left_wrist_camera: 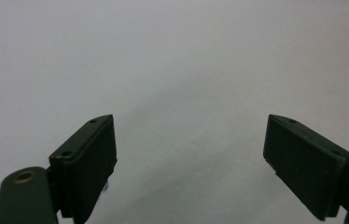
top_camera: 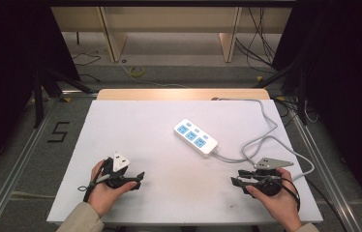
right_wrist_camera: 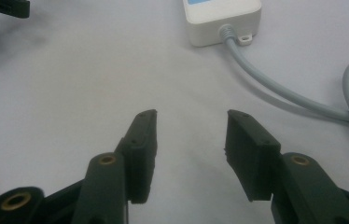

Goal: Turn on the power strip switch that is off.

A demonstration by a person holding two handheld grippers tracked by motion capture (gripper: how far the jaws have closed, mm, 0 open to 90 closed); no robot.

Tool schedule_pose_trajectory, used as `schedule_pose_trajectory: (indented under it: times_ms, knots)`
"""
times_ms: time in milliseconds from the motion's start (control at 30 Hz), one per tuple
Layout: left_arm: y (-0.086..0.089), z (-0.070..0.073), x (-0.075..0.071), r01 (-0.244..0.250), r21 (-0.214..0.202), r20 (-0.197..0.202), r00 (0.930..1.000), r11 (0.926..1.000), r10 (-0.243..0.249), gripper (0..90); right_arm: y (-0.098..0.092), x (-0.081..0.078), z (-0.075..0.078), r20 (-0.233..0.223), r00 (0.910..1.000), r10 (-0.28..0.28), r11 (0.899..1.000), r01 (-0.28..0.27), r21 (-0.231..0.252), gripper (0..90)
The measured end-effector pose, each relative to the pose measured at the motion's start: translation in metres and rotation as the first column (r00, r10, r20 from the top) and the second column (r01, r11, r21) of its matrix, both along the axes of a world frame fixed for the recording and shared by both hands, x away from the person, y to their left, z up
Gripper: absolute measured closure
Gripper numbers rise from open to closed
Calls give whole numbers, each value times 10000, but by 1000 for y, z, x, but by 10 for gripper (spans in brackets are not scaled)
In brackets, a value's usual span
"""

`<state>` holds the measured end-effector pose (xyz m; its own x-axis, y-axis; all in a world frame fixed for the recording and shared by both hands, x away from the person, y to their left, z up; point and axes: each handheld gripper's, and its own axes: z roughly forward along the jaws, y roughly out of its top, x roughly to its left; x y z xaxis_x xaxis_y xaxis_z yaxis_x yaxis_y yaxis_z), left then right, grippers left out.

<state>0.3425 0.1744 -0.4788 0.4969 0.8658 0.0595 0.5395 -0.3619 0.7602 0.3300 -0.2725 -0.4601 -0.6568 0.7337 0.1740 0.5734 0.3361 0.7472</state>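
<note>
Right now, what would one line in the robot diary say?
left claw: open, empty, near table edge | right claw: open, empty | power strip: untouched, mid-table, ahead of both claws | grey cable: loops past right claw

A lab recording bay — black curtains (top_camera: 5, 58), aluminium rails (top_camera: 14, 169), loose floor cables (top_camera: 261, 43), a taped "5" (top_camera: 59, 131).

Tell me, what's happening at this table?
A person sits at a white table with a two-jaw gripper in each hand. The left gripper and the right gripper both rest near the table's front edge, jaws open and holding nothing. A white power strip with blue sockets lies in the middle, untouched, its grey cable looping off to the right.
</note>
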Motion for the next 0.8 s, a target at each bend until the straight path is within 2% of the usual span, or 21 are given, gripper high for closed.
schedule_pose_trajectory:
  times_ms: [33,133,200,233,333,433,633,800]
  knots:
    - [0,0,0,41,38,3,10000,10000,-41,172,2,0,2,-100,9999,116,9999,-117,-110,591]
    - [-1,0,-1,36,79,55,10000,10000,-36,173,4,-1,6,-186,9996,195,9994,-200,-291,628]
    - [-1,1,-2,48,84,98,9999,10000,-49,173,7,-1,9,-318,9993,190,9978,-210,-626,683]
    - [-1,1,-2,49,89,83,10000,9999,-50,175,9,0,12,-482,9987,177,9957,-220,-905,751]
    - [-1,1,-1,-28,18,139,9999,10000,28,177,11,1,15,-680,9975,197,9892,-294,-1437,849]
    - [1,1,-1,-57,34,165,9998,10000,57,180,12,3,17,-757,9970,188,9854,-312,-1671,900]
    - [0,1,-1,-92,57,168,9998,9999,91,187,17,7,22,-1062,9941,229,9776,-445,-2056,900]
    - [0,2,-1,-86,59,180,9998,9999,85,189,21,10,26,-1119,9932,309,9735,-553,-2219,900]
